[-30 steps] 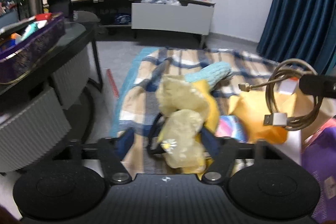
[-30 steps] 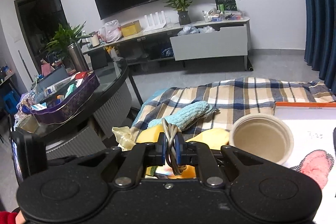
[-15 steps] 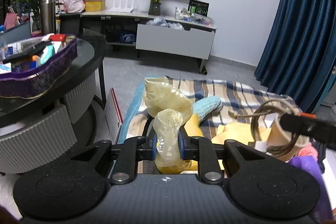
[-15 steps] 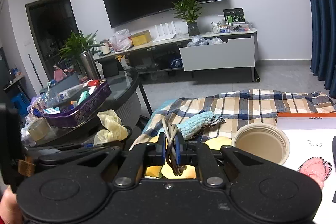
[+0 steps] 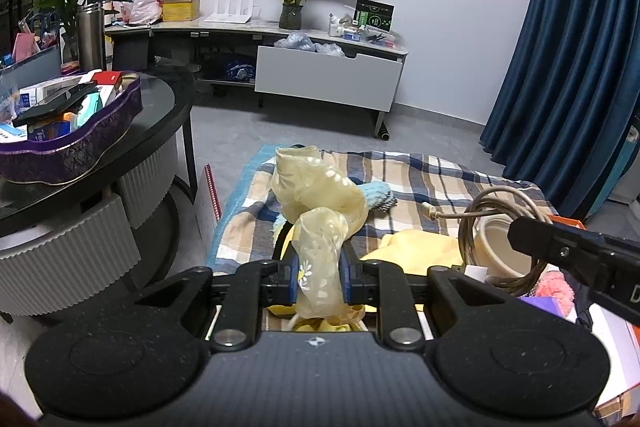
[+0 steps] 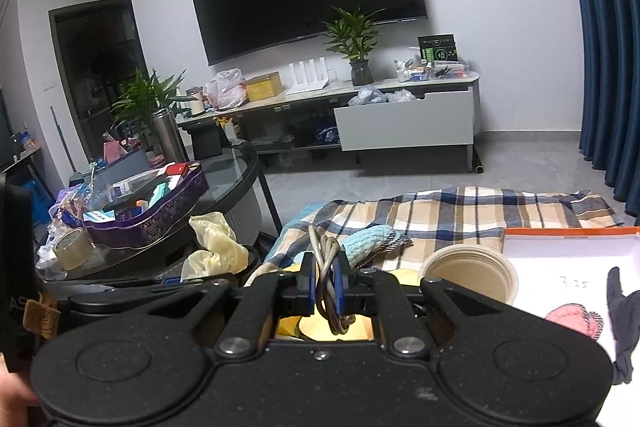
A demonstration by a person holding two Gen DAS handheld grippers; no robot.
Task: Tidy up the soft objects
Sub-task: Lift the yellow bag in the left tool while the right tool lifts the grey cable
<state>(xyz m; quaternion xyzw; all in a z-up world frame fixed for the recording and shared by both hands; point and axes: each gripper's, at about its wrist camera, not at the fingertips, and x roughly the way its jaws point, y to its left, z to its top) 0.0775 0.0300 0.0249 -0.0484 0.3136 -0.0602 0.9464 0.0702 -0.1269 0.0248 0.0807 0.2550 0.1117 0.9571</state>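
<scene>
Pale yellow, sheer and floppy: a scarf (image 5: 318, 205) pinched in the left tool (image 5: 319, 277), now lifted clear of the plaid blanket (image 5: 432, 179) and hanging up above the pile, where a second ago lay slumped low between wide-open jaws. Closed firmly on the fabric now, blue pads pressing either side of the daisy print. Raised and pulled back since then too, with more floor and the round dark surface (image 5: 160, 107) in sight. On the right, unchanged: the right tool (image 6: 324, 285) clamped on a coiled cable (image 6: 326, 259), held up beside the stack of paper bowls (image 6: 468, 269). Seen from that side, the scarf (image 6: 214, 247) bunched just left of the cable, over the edge of the purple tray (image 6: 160, 215). Probably means the pick-up is done and carrying comes next; where to drop it, not clear from here. Left on the blanket: a blue knitted glove (image 6: 368, 241) and yellow cloth (image 5: 416, 247), likely next in line. Loose tail of the scarf liable to drag or snag.
</scene>
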